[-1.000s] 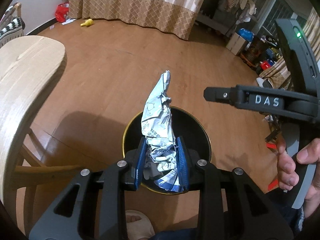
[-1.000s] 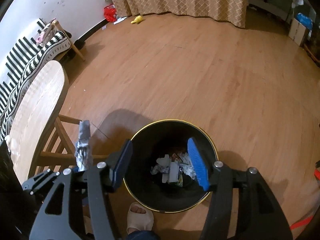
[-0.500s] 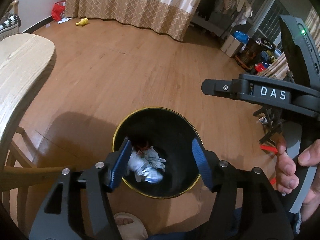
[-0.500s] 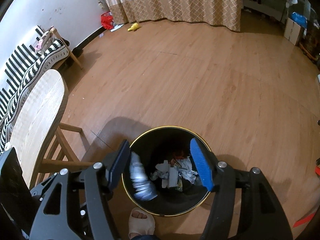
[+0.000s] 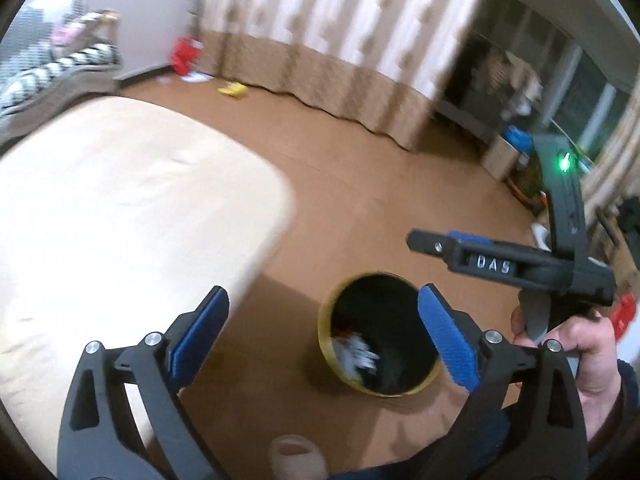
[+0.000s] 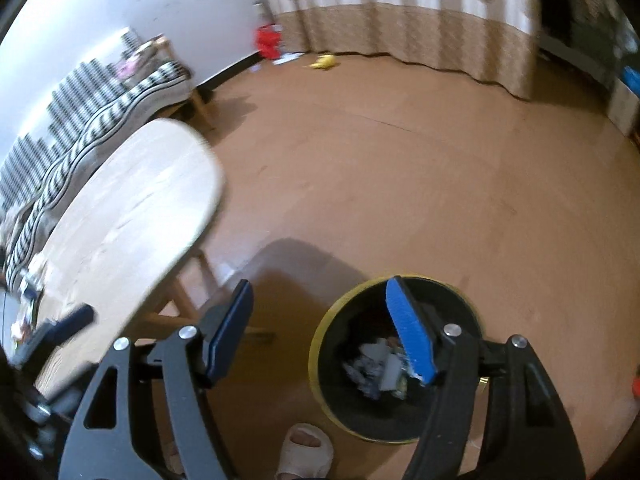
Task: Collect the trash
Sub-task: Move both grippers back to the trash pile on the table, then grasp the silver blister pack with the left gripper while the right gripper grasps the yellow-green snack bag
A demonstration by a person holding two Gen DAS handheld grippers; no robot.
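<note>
Since the earlier frames the crumpled silver wrapper has left the left gripper (image 5: 322,334) and dropped into the bin (image 5: 380,336), and both cameras have swung away from the bin mouth toward the worktop (image 5: 120,216), which now fills the left half of the left wrist view. The blur across both pictures suggests the swing is under way.

The left gripper's blue-padded fingers (image 5: 198,338) stand wide apart with nothing between them. In the right wrist view the right gripper (image 6: 320,330) is likewise spread and empty, one of its fingers (image 6: 408,332) overlapping the bin (image 6: 320,344) at lower centre of that frame. The right gripper also shows at the right edge of the left wrist view, held in a hand (image 5: 580,344).

The trash (image 6: 380,368) lies as a pale crumpled heap at the bottom of the black, gold-rimmed bin, which stands on the wooden floor (image 6: 380,184) just beside the worktop's leg.

My reading is that one drop is finished and the step in hand is the return for another piece. Small blurred items (image 6: 28,292) sit near the worktop's far left edge in the right wrist view; whether they are trash I cannot tell. The next move calls for bringing an empty gripper over the worktop, choosing a piece, and lining the spread fingers either side of it before closing.
</note>
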